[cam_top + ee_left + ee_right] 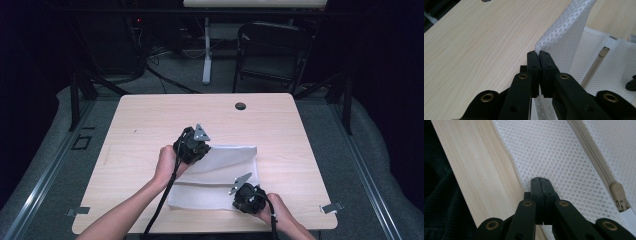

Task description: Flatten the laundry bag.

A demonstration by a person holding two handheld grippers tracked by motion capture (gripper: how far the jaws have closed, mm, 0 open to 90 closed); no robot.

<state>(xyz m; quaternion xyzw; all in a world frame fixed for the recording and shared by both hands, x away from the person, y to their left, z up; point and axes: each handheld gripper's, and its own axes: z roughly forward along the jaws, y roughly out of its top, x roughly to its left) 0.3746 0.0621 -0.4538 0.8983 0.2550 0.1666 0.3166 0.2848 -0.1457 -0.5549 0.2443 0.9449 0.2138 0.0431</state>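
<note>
Folding of white mesh zipper bag (pixel 220 175) on table (pixel 150 125) seemingly halfway: left gripper (pixel 538 55) clamped on lifted far-left edge, right gripper (pixel 540 180) clamped on near edge. Remaining, probably: laying over, flattening, releasing.

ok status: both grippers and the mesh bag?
Left gripper shut on mesh bag, fold lifted off the table. Right gripper shut on the bag's near edge, by the beige zipper. Nothing in the way.
</note>
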